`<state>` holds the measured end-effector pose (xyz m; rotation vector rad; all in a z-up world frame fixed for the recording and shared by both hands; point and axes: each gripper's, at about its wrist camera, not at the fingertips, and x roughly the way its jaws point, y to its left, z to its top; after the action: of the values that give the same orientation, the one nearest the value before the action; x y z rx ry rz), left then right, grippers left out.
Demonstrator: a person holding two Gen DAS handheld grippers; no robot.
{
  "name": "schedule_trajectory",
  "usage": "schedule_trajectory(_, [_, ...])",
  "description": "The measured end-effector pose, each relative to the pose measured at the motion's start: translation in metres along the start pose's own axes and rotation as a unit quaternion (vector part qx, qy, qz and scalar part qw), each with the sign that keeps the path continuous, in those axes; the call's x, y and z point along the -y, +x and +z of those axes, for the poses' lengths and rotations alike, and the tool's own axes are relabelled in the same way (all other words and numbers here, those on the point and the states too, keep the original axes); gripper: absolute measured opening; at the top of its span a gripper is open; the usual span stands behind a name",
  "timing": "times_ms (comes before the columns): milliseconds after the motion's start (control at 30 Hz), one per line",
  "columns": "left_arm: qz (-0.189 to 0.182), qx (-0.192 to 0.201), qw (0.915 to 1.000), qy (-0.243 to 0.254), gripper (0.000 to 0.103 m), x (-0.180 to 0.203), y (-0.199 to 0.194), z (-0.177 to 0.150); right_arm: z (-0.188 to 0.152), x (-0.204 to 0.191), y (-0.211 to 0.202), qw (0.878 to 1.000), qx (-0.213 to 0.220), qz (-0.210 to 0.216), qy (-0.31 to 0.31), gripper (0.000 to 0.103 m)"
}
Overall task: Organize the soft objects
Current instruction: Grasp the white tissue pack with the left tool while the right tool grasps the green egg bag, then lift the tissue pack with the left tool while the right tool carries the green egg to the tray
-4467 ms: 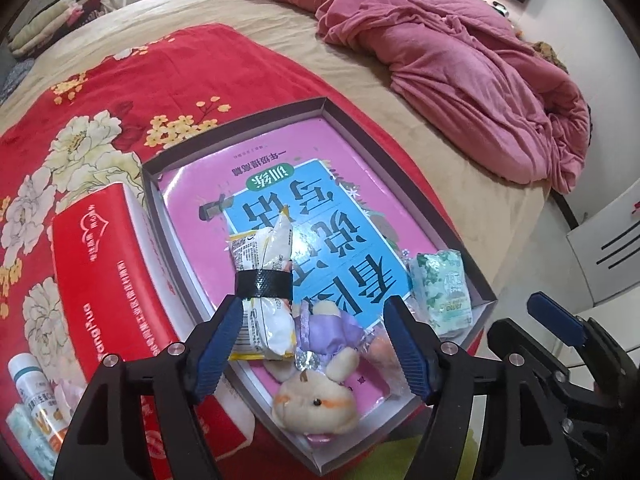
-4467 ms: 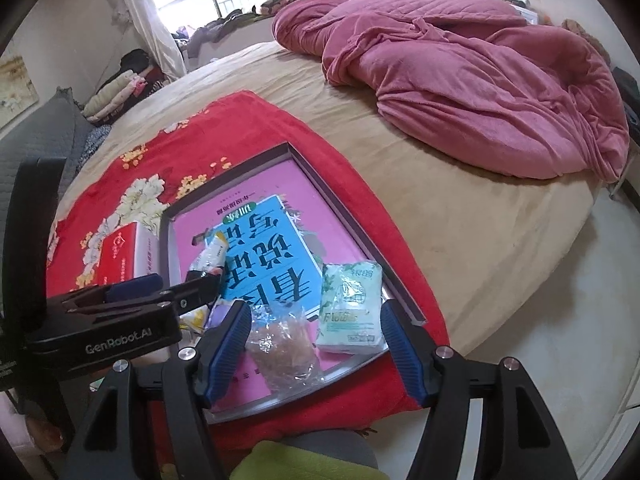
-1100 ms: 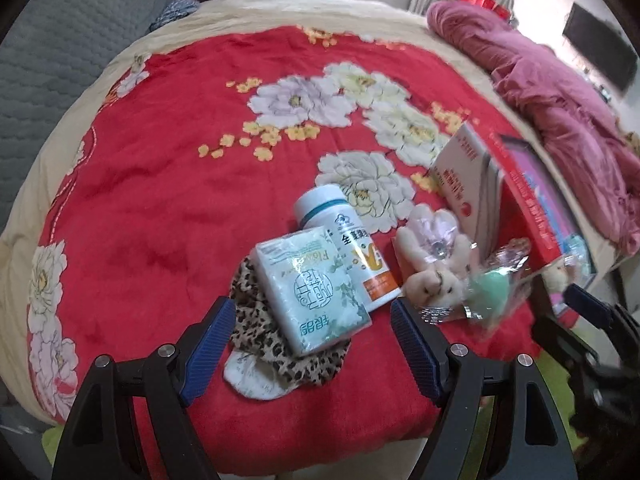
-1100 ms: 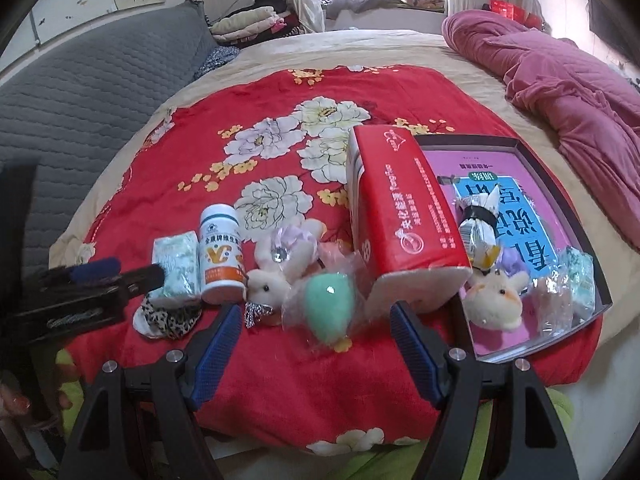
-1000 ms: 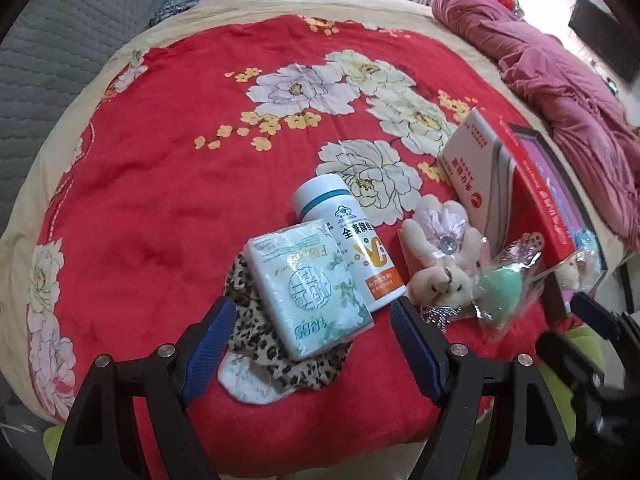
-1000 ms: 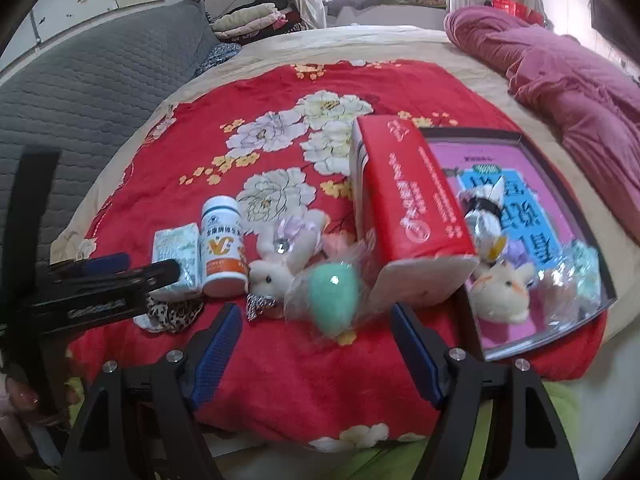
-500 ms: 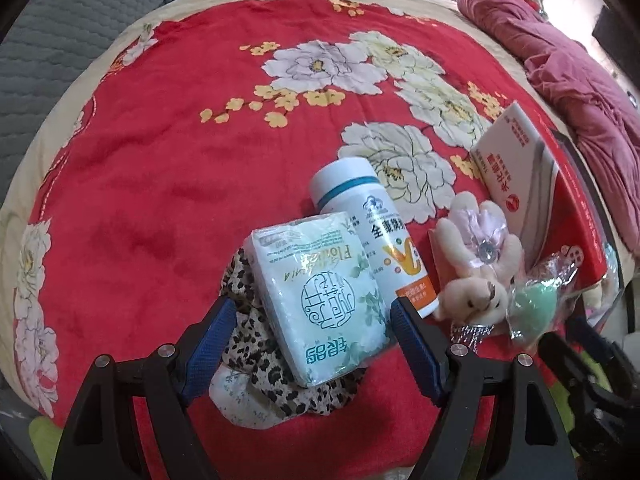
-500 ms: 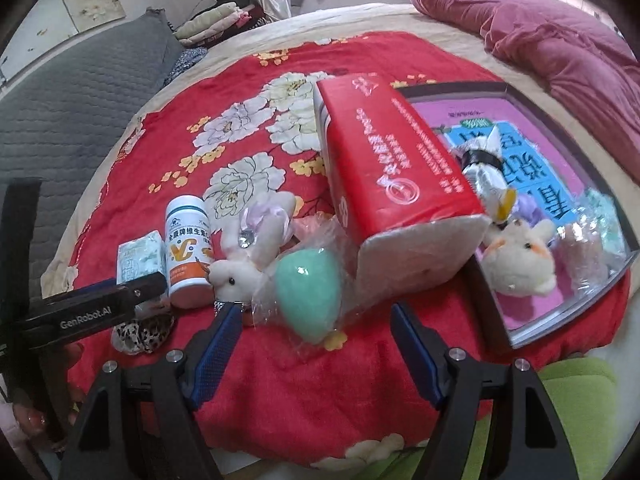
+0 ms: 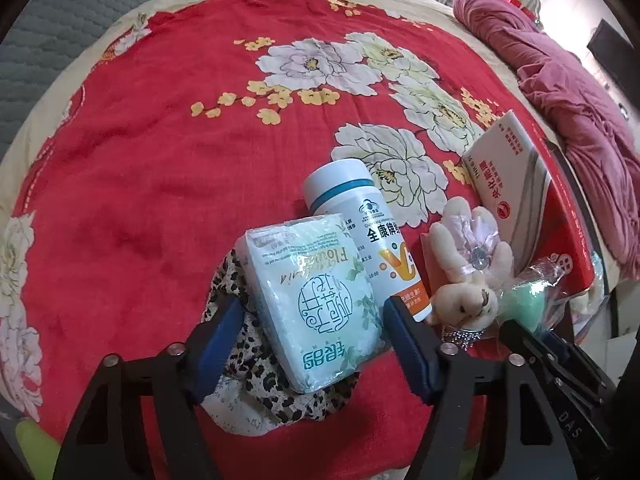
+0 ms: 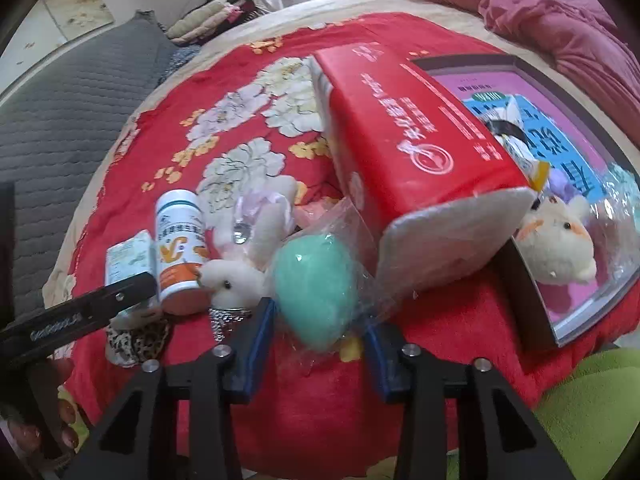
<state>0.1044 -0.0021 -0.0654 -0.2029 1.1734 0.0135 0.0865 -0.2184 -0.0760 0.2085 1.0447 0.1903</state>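
Observation:
My left gripper (image 9: 312, 340) is open, its blue pads on either side of a pale green tissue pack (image 9: 316, 300) that lies on a leopard-print cloth (image 9: 264, 384). My right gripper (image 10: 318, 350) is open around a teal sponge in a clear bag (image 10: 316, 284), pads close to the bag. A beige plush rabbit (image 10: 252, 240) lies between the two; it also shows in the left wrist view (image 9: 464, 268). In the right wrist view a grey tray (image 10: 532, 296) holds a white plush hamster (image 10: 556, 244) and other packets.
A white pill bottle (image 9: 368, 232) lies beside the tissue pack. A red tissue box (image 10: 400, 120) lies between the rabbit and the tray. All rest on a red floral blanket (image 9: 160, 140) on a bed, with a pink quilt (image 10: 540, 8) behind.
Both grippers have moved down and forward. The left now straddles the tissue pack and the right straddles the bagged teal sponge; the right pads have narrowed.

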Motion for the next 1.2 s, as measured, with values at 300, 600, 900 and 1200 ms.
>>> schedule_trajectory(300, [-0.008, 0.009, 0.9999, -0.001, 0.058, -0.009, -0.009, 0.000, 0.003, -0.009, -0.011, 0.999, 0.020, 0.013, -0.026, 0.038])
schedule_trajectory(600, [-0.009, 0.031, 0.9994, -0.010, 0.058, -0.027, -0.025, 0.001, 0.005, -0.008, -0.008, 0.999, 0.018, 0.026, -0.033, 0.038])
schedule_trajectory(900, [0.047, 0.015, 0.9981, 0.036, 0.059, -0.007, -0.013, 0.017, 0.010, -0.005, 0.003, 0.999, 0.014, 0.024, -0.026, 0.039])
schedule_trajectory(1200, [0.108, -0.004, 0.9891, 0.100, 0.060, 0.019, 0.004, 0.020, 0.014, -0.004, 0.007, 0.999, 0.013, 0.020, -0.024, 0.039])
